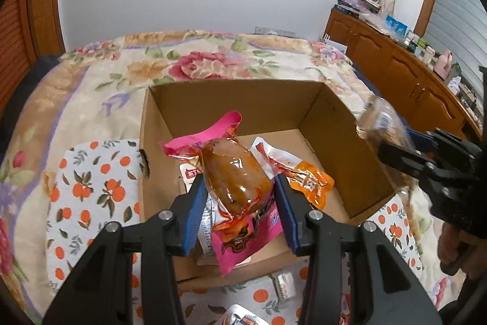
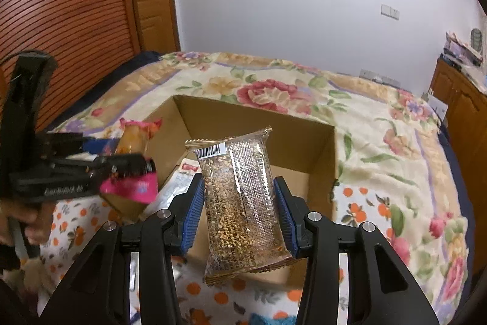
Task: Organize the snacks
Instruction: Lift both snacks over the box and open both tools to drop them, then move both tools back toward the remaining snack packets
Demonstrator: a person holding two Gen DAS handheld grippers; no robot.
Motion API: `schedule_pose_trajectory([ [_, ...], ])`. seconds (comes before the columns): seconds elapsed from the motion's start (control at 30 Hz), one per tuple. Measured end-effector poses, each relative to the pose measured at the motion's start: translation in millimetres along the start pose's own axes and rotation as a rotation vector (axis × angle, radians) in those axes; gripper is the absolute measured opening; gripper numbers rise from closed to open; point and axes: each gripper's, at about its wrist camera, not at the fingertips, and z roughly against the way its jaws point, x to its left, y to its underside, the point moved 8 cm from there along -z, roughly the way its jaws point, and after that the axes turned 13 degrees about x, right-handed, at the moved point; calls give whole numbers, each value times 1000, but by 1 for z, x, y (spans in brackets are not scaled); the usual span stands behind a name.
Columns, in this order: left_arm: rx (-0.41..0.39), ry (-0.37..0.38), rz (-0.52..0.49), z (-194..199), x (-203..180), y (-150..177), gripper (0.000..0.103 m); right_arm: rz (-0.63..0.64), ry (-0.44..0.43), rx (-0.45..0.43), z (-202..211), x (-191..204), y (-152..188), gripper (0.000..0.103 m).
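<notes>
- The left tongs [image 1: 239,197] clench a pink-edged clear packet [image 1: 234,172] holding a brown, sauced piece; the blue pads [image 1: 194,209] press both its sides.
- The right tongs [image 2: 242,212] grasp a clear sesame bar packet [image 2: 240,197], barcode end pointing away.
- Just beneath and beyond both tongs stands an open cardboard box [image 1: 334,142] with an orange packet [image 1: 304,175] and white packets inside.
- More small packets [image 1: 284,284] lie on the orange-print cloth [image 1: 91,188] nearer than the box.
- Beyond the box stretches the floral bed cover [image 2: 274,90].
</notes>
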Motion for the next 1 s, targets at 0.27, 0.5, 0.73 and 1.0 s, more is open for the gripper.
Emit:
schedule_pose_trajectory([
  [0.27, 47, -5, 35, -24, 12, 9, 45, 11, 50, 70, -52, 0, -5, 45],
  [0.5, 40, -14, 56, -27, 17, 11, 46, 10, 58, 120, -74, -3, 4, 46],
  [0.73, 26, -23, 69, -15, 21, 13, 53, -21, 58, 132, -74, -10, 9, 53],
  [1.0, -7, -53, 31, 22, 15, 33, 57, -39, 16, 96, -32, 0, 22, 54],
])
